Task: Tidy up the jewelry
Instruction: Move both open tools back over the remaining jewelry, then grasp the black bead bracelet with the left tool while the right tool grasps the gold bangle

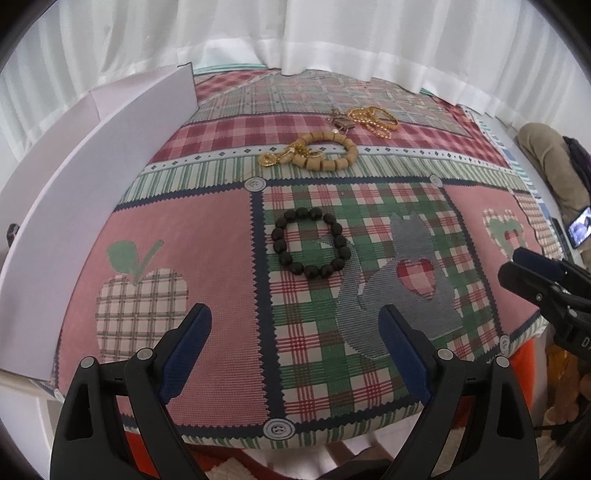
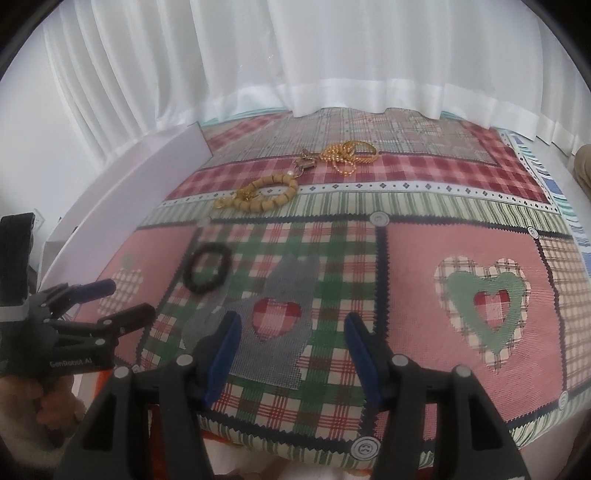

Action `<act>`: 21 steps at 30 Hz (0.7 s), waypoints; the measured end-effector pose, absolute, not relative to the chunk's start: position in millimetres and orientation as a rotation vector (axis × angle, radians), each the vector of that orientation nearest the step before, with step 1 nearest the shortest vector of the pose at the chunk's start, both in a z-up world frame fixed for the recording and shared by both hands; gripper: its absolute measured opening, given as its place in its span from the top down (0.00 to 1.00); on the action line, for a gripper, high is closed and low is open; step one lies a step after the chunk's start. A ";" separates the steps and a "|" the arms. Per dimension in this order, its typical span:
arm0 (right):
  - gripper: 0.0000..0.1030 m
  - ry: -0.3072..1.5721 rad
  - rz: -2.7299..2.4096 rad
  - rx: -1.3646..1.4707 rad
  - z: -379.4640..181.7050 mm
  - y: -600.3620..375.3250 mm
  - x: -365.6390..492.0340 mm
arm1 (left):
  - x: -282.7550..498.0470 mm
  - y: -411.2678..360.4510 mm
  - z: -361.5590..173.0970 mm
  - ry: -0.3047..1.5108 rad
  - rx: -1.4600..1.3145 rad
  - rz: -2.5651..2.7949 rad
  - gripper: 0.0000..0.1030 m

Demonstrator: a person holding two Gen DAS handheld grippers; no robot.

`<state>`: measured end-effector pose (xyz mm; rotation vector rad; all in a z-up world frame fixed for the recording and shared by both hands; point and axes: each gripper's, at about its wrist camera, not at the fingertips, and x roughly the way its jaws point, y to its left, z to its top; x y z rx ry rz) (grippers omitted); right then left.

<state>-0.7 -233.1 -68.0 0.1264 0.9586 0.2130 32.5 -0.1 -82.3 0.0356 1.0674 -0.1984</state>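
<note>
The left gripper and right gripper hover side by side, jaws spread wide, holding nothing.

Black bead bracelet flat in a closed ring just ahead of the left jaws. Farther ahead, tan wooden bead bracelet with a gold charm touching its left side. Beyond, tangled gold chains, well apart from both jaws.

White curtains hang behind a patchwork-covered table.

Home, patchwork tablecloth, white curtains
</note>
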 end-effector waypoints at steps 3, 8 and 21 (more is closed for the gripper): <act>0.43 0.964 0.220 0.128 -70.3 -232.5 -0.6 | 34.3 2.1 -86.7 1.082 0.033 -0.184 0.10; 0.43 0.992 0.229 0.141 -78.4 -231.2 2.2 | 36.9 0.5 -90.7 1.097 0.027 -0.190 0.10; 0.43 1.009 0.236 0.136 -82.1 -231.8 1.7 | 43.6 -0.1 -101.6 1.144 0.015 -0.188 0.10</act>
